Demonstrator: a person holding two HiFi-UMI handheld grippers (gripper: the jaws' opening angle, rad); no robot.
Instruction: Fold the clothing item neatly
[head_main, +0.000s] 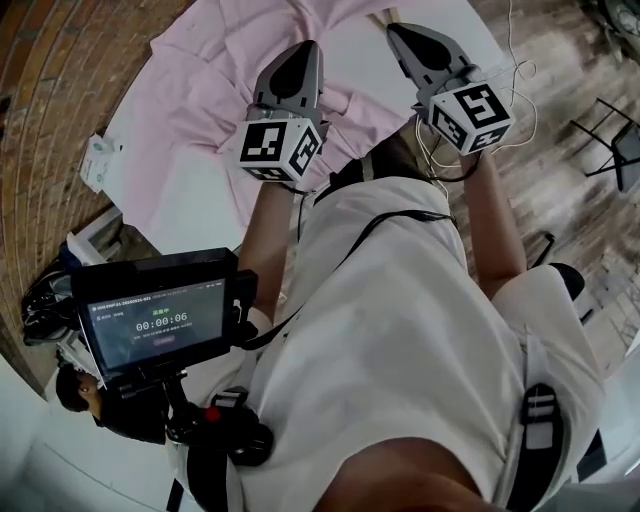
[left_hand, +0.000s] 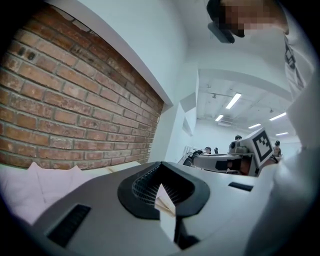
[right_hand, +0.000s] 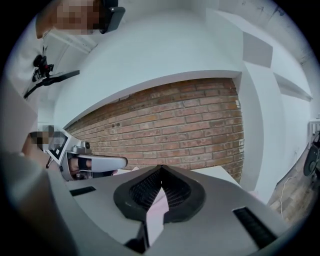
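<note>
A pink garment (head_main: 215, 70) lies crumpled and spread over the white table (head_main: 185, 205) in the head view. Both grippers hover level above its near part, side by side and close to my body. My left gripper (head_main: 303, 47) is shut with nothing between its jaws; a strip of pink cloth (left_hand: 42, 187) shows past it in the left gripper view. My right gripper (head_main: 394, 30) is also shut and empty. In the right gripper view the right gripper (right_hand: 161, 169) points at the brick wall (right_hand: 190, 130), with the left gripper (right_hand: 121, 161) beside it.
A brick wall (head_main: 45, 110) runs along the table's far and left side. A white packet (head_main: 100, 160) lies at the table's left edge. A screen with a timer (head_main: 160, 322) hangs at my chest. A white cable (head_main: 517, 75) and a black chair (head_main: 615, 140) are on the wooden floor at the right.
</note>
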